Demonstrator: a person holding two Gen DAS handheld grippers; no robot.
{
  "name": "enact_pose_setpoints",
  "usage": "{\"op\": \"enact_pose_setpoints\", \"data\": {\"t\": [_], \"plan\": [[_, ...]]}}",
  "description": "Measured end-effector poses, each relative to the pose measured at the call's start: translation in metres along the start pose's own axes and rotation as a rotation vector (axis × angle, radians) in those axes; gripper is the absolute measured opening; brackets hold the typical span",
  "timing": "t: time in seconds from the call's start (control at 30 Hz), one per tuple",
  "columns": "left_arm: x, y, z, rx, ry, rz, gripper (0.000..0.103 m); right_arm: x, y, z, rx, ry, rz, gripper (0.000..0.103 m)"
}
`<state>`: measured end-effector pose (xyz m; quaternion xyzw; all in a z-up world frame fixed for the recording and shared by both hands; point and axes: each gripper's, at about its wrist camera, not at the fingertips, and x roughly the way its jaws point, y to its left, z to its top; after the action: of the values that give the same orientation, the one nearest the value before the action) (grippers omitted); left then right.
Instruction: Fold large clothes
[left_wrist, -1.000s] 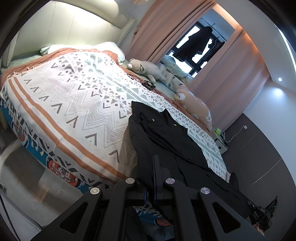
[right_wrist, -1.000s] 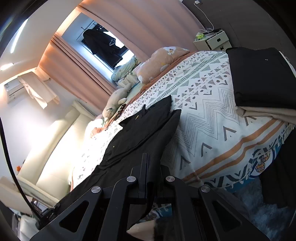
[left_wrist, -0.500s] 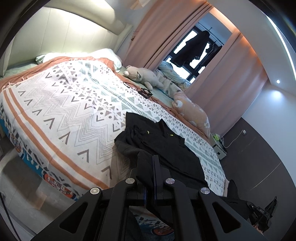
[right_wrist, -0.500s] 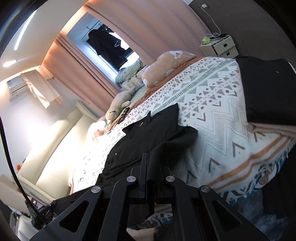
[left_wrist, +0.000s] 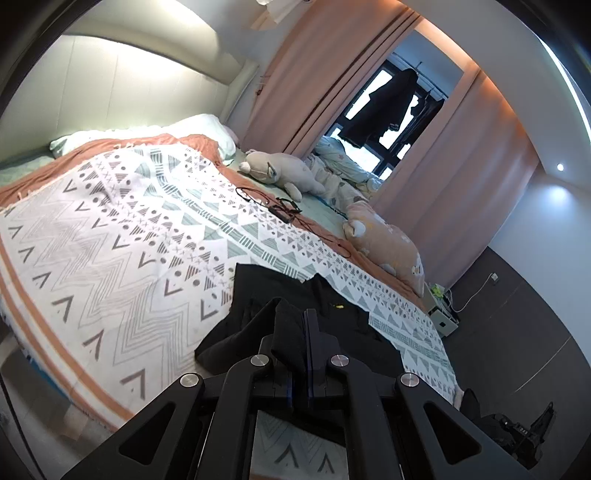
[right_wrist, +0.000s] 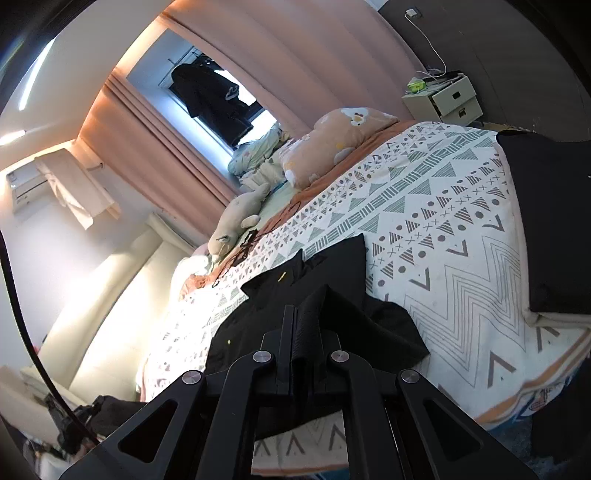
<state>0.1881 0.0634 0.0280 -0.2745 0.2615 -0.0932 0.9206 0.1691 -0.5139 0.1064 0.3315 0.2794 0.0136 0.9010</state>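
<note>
Pinching black garment (left_wrist: 255, 310) between both fingers (left_wrist: 312, 332) (right_wrist: 286, 332), above bedspread (left_wrist: 110, 240).

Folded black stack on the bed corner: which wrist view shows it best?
Right wrist. The folded black stack lies at the right edge of that view, on the patterned blanket, its top face in plain sight, partly cut by the lens rim. The left wrist view does not show it.

We see a large black fabric garment (left_wrist: 332, 317) (right_wrist: 317, 291) with small yellow marks, lying on the patterned white bedspread (left_wrist: 129, 240) (right_wrist: 443, 229). Its far part lies flat; the near edge is lifted and doubled over it, bunched in loose, dark folds.
</note>
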Motion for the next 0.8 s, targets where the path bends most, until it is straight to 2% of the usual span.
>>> {"op": "enact_pose_setpoints", "data": {"t": [0.23, 0.67, 0.8], "plan": [[0.038, -0.013, 0.031, 0.001, -0.004, 0.015, 0.004, 0.037, 0.006, 0.036, 0.021, -0.006, 0.005, 0.004], [0.12, -0.02, 0.091, 0.026, -0.022, 0.052, 0.004, 0.115, 0.038, 0.105, -0.026, -0.069, 0.017, 0.004], [0.15, -0.015, 0.106, 0.017, 0.004, 0.041, 0.004, 0.145, 0.044, 0.122, -0.05, -0.07, 0.011, 0.004]]}}
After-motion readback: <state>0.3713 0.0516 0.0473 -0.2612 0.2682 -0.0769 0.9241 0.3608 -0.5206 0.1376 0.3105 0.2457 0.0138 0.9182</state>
